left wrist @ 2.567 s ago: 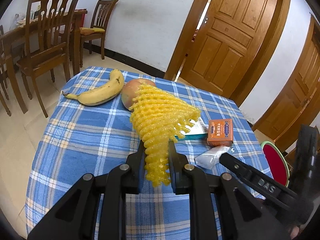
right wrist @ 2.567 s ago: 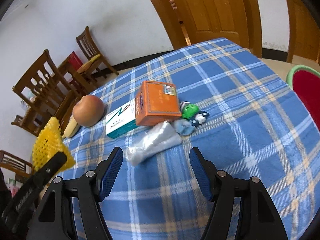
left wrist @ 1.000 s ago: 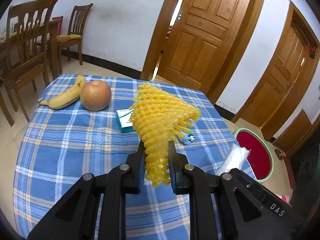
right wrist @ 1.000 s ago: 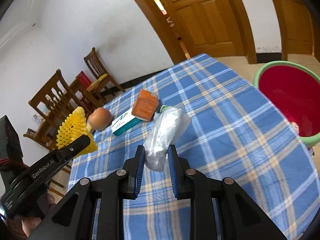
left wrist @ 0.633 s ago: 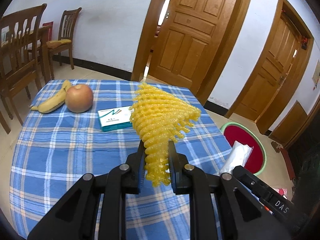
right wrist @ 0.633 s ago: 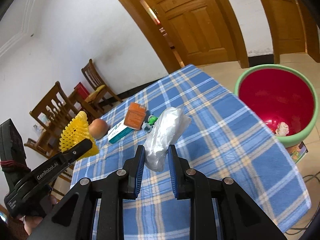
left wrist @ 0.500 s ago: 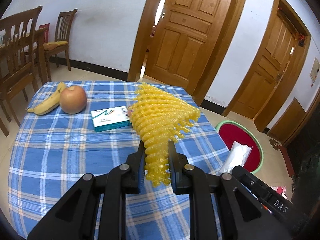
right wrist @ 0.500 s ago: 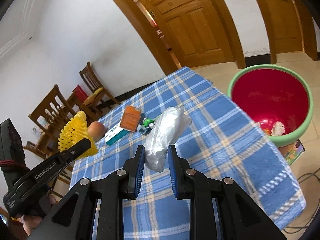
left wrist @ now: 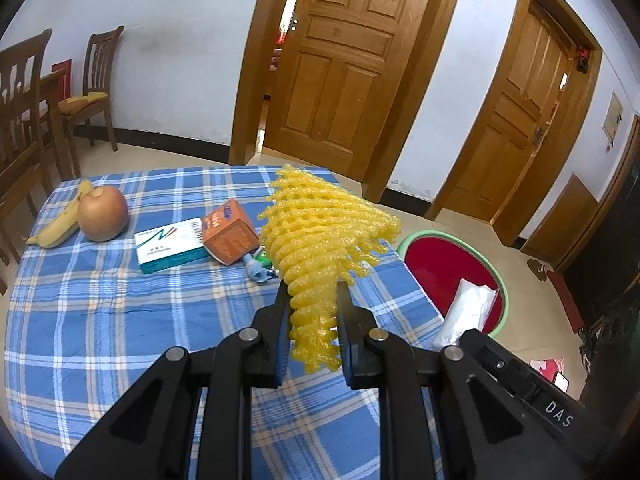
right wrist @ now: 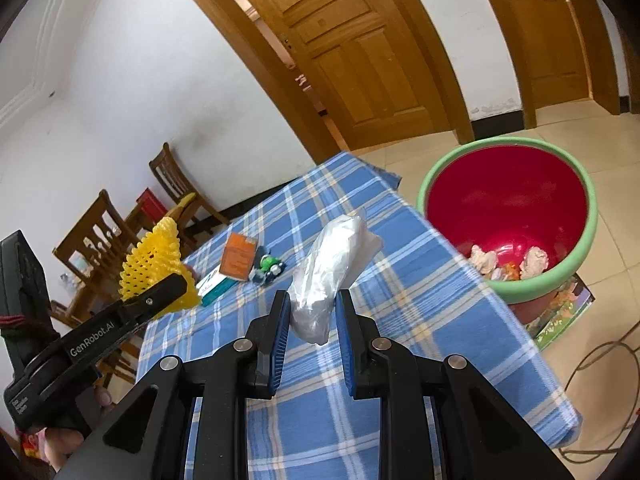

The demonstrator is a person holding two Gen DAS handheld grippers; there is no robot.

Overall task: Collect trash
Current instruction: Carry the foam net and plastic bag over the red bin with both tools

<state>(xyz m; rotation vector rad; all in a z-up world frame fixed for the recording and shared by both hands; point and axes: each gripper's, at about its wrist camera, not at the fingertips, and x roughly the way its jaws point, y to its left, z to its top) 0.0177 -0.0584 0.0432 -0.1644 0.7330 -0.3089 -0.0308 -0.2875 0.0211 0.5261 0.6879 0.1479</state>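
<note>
Left wrist view: left tool pinched the yellow net above the counter. Apple, banana and two boxes lay beyond; bin stood on the floor, contents hidden.

Right wrist view: right tool was clamped on the bag over the counter's edge, near the bin. Here scraps showed inside.
</note>
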